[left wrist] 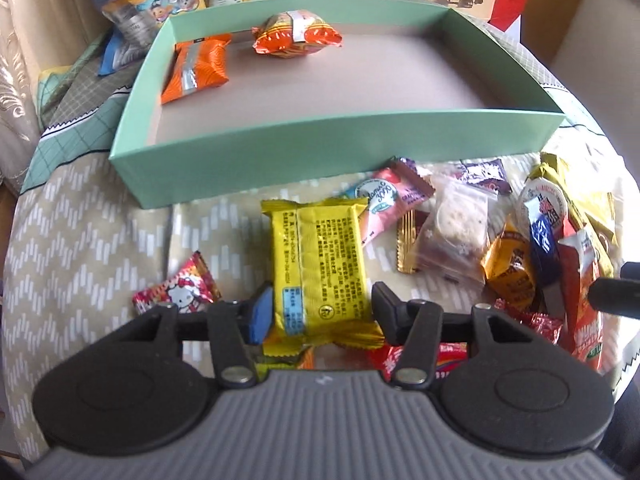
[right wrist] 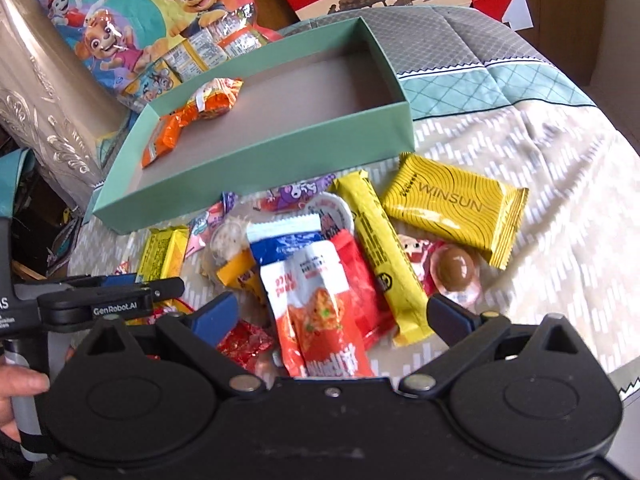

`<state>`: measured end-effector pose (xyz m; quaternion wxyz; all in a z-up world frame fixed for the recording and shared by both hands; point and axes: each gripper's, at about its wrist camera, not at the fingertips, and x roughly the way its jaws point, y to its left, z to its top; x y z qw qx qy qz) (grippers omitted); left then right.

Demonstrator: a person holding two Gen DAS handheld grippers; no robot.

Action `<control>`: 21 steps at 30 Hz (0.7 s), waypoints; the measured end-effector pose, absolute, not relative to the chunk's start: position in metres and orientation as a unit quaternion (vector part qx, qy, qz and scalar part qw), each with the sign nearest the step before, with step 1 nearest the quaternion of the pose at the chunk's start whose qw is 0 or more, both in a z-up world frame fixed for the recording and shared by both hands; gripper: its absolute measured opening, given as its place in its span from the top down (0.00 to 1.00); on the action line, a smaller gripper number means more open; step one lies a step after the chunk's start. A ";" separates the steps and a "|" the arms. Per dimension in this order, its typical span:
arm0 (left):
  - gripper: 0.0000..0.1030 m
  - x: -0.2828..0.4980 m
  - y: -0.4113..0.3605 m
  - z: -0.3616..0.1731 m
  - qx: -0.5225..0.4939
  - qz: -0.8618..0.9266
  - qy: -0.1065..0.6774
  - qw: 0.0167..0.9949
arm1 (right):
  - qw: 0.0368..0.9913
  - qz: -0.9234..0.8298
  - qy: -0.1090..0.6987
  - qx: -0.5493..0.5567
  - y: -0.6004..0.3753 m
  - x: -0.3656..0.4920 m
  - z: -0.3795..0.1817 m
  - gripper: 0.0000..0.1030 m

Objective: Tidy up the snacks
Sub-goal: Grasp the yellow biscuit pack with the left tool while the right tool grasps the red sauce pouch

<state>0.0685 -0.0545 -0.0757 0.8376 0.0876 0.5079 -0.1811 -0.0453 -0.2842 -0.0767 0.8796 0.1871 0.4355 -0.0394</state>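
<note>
Yellow snack pack (left wrist: pixel 320 264) sits lengthwise between our left gripper (left wrist: pixel 322 312) pads, jaws narrowed round it; right gripper (right wrist: pixel 332 316) gapes wide, empty.

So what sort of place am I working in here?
Most likely a home, probably a bedroom: the snacks and the green box sit on a patterned quilt, with an embossed padded panel, perhaps a headboard, alongside.
</note>
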 end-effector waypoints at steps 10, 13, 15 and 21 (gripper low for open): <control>0.33 0.070 -0.042 -0.077 0.071 -0.135 0.518 0.842 | 0.879 -0.020 0.463 0.117 -0.256 -0.055 -0.097 0.42; 0.38 0.071 -0.047 -0.080 0.081 -0.134 0.510 0.846 | 0.882 -0.019 0.457 0.115 -0.256 -0.052 -0.102 0.65; 0.54 0.068 -0.049 -0.078 0.086 -0.145 0.500 0.850 | 0.885 -0.016 0.450 0.119 -0.258 -0.055 -0.097 0.71; 0.54 0.064 -0.043 -0.070 0.070 -0.148 0.500 0.850 | 0.889 -0.008 0.435 0.142 -0.272 -0.060 -0.079 0.72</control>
